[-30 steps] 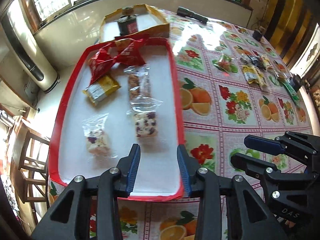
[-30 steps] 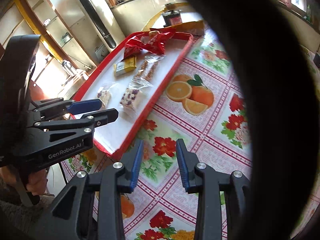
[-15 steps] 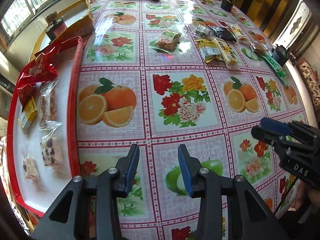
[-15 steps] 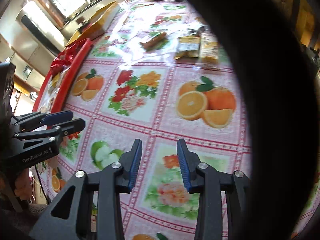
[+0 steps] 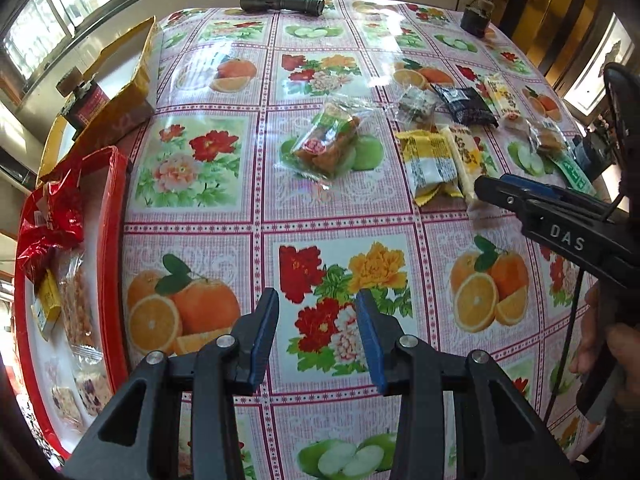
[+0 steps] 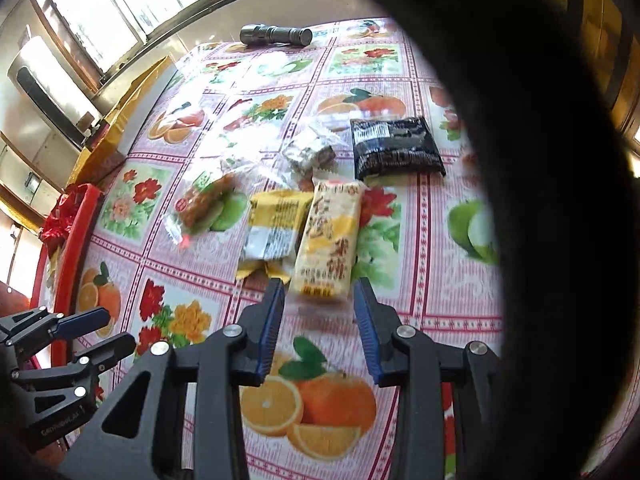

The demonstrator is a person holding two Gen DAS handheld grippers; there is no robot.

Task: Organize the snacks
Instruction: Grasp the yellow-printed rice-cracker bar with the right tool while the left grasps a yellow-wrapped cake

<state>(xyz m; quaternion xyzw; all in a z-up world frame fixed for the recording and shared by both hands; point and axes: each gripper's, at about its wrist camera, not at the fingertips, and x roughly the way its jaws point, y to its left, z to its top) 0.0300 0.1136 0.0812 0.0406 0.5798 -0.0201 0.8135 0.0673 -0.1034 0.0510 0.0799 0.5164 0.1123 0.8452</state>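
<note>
Because the cream rice-cracker packet (image 6: 326, 236) lies touching the yellow packet (image 6: 274, 226), a descent by the right gripper (image 6: 318, 308), whose fingers stand part open and empty just short of the cracker's near end, risks catching both wrappers or skidding the slick film across the worktop (image 6: 400, 304). That gripper is pitched steeply down toward the cracker. Left of the cracker, the left gripper (image 5: 316, 330) is also tilted steeply down over bare cloth, fingers part open, holding nothing. Beyond it, further left, sits the red tray (image 5: 120, 216), already carrying several snacks.
</note>
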